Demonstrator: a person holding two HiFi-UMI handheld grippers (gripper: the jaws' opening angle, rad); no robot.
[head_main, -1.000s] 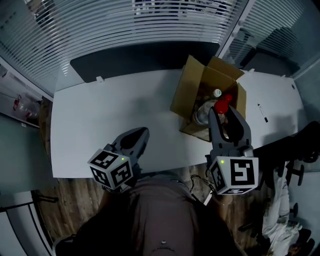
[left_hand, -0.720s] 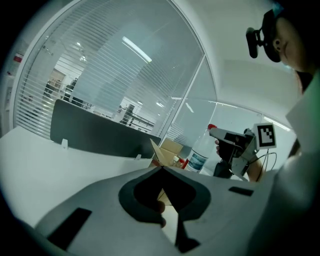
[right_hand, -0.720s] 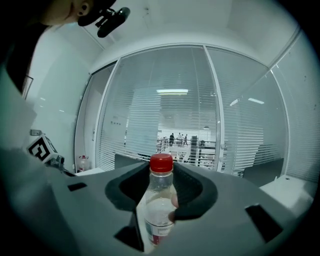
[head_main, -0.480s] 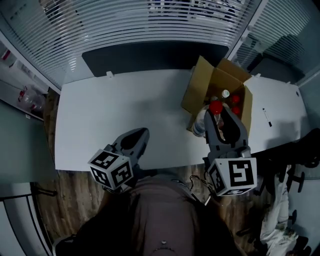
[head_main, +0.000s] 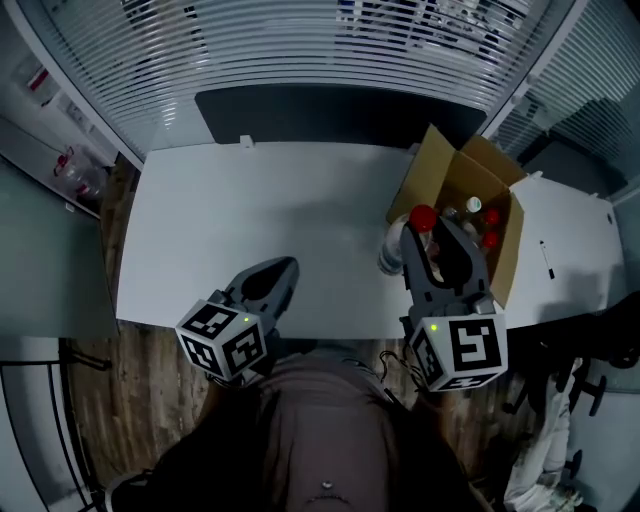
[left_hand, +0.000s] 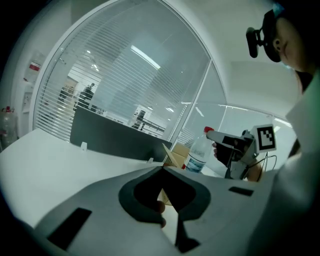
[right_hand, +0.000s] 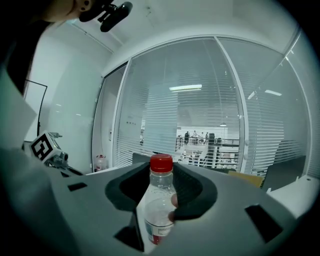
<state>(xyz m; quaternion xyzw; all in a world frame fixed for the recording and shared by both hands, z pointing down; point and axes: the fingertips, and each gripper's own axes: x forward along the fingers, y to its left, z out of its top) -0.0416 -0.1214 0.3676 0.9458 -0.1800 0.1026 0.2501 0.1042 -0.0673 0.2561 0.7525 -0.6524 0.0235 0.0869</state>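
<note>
My right gripper (head_main: 437, 238) is shut on a clear plastic bottle (head_main: 397, 250) with a red cap, held upright above the white table (head_main: 250, 220), just left of an open cardboard box (head_main: 432, 178). In the right gripper view the bottle (right_hand: 158, 202) stands between the jaws. My left gripper (head_main: 268, 283) hovers at the table's near edge, shut with nothing in it. The left gripper view shows its closed jaws, and beyond them the bottle (left_hand: 195, 154), the right gripper (left_hand: 226, 141) and the box (left_hand: 174, 151).
Several more bottles (head_main: 482, 218) stand inside the box. A dark partition panel (head_main: 330, 108) runs along the table's far edge, with glass walls and blinds behind. A black pen (head_main: 549, 259) lies on the table to the right of the box.
My right gripper has carried the bottle from over the box leftwards to beside its left flap. The left gripper has stayed put.
</note>
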